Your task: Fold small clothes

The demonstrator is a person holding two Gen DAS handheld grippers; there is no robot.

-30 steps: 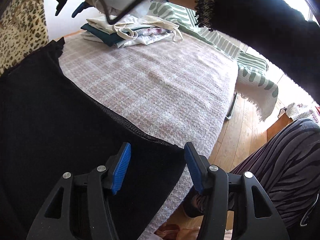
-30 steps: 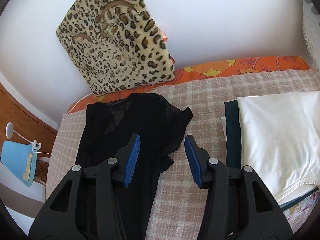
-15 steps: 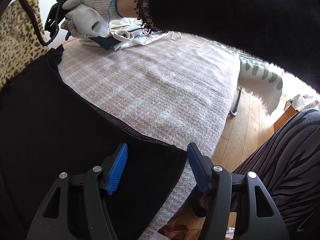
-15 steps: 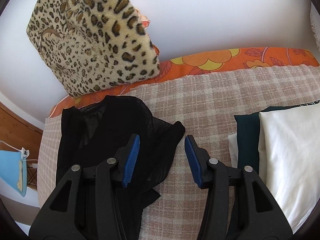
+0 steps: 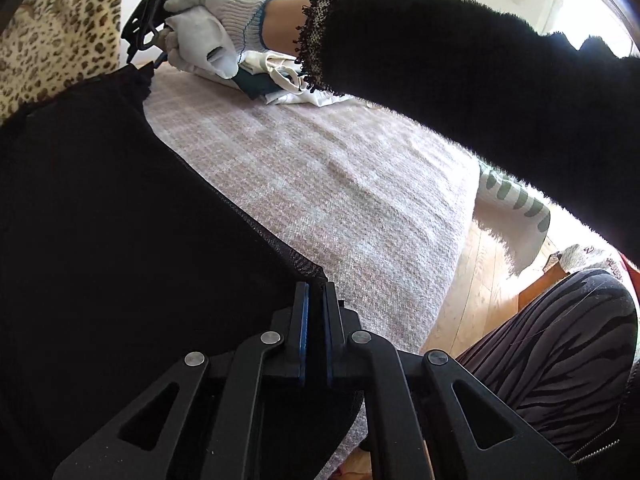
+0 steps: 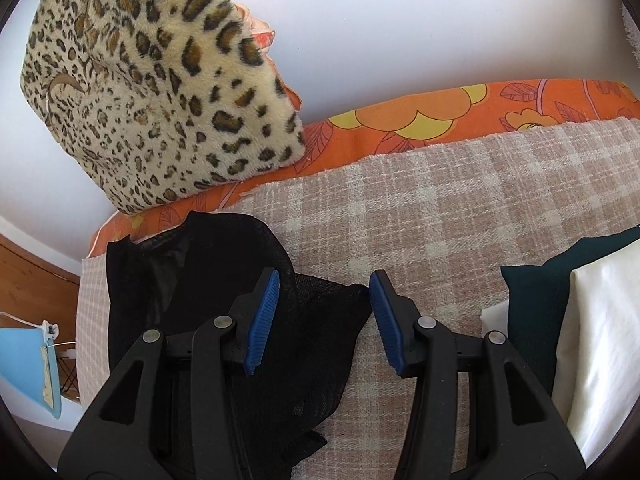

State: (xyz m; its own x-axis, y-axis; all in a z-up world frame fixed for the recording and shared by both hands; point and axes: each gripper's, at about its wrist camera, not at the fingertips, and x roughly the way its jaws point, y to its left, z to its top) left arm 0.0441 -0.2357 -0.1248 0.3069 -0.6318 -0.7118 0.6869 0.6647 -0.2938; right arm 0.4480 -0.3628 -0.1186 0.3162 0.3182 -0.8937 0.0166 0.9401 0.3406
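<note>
Left wrist view has the left gripper [image 5: 314, 304] pinched tight on the hem corner of the black top [image 5: 120, 240], which lies spread flat on the checked blanket [image 5: 340, 184]. Over at the sleeve, the right gripper [image 6: 324, 320] hovers with jaws wide, holding nothing. Beside it sits a folded pile [image 6: 568, 320], so some pieces look done, while this top has no fold yet.

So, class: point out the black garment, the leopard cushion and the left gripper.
black garment [image 6: 224, 280], right wrist view, on its mesh shoulder.
leopard cushion [image 6: 152, 92], right wrist view, mid-face.
left gripper [image 5: 314, 300], left wrist view, between its fingertips.
</note>
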